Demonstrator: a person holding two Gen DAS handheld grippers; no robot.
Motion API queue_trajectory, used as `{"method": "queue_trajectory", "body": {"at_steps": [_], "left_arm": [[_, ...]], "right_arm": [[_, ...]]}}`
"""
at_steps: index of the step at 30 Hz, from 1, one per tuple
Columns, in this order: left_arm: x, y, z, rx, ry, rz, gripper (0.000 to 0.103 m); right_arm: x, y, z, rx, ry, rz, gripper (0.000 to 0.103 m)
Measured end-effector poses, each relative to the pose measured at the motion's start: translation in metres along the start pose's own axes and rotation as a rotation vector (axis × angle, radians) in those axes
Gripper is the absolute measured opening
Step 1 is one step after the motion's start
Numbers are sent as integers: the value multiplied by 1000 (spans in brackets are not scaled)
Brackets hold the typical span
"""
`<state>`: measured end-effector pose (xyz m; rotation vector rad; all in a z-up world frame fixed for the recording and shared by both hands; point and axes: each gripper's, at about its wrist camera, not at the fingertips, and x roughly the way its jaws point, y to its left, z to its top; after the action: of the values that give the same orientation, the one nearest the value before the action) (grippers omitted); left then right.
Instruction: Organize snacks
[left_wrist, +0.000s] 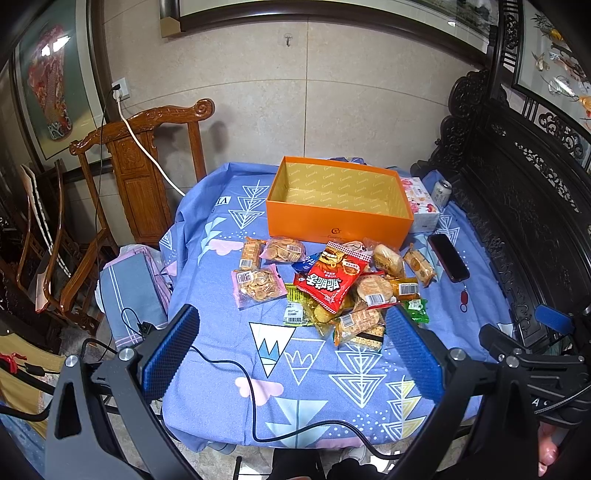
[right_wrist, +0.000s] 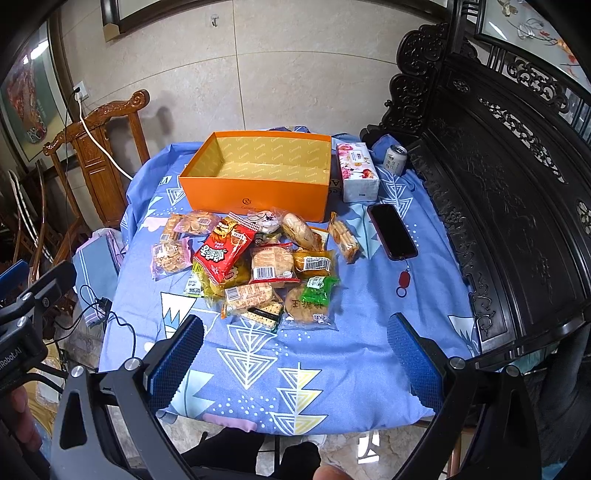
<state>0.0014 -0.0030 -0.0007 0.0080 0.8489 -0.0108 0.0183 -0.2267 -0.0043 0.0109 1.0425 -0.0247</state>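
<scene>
Left hand-held gripper (left_wrist: 291, 354) and right hand-held gripper (right_wrist: 295, 354) hover spread, empty; snack pile (right_wrist: 251, 262) untouched at twelve o'clock, orange box (right_wrist: 258, 177) empty. Next: pick one packet.

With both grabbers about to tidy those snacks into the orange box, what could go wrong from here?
The snack pile is overlapped, so pulling one pack may drag others along. The phone lies right beside the pile and could get nudged. A black cable trails across the cloth under the open left hand-held gripper and might snag. The orange box is empty.
</scene>
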Motion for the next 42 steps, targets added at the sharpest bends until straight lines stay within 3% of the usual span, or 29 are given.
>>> {"method": "queue_trajectory", "body": {"at_steps": [18,24,28,32,34,38,39,42], "left_arm": [[1,-2,-2,3,-9,0,99],[19,9,-16,-6,-36,-22,99],[41,16,-25,3,-62,-2,99],[82,29,-41,-4,27,-17,99],[96,38,-44,-16,31,-28,99],[122,52,-41,-16,35,-54,99],[132,57,-39,-14,51,-76,99],[153,65,-30,-17,80,-114,99]], "right_arm": [[2,-2,3,0,0,5,100],[9,-14,-5,22,-56,74,100],[45,-40,-17,111,-30,148,100],[88,-57,-30,205,-1,169,100],[105,-55,-30,211,17,176,100],[146,-39,-29,129,9,83,100],[155,-39,-26,125,-13,62,100],[189,-44,-20,167,34,36,100]]}}
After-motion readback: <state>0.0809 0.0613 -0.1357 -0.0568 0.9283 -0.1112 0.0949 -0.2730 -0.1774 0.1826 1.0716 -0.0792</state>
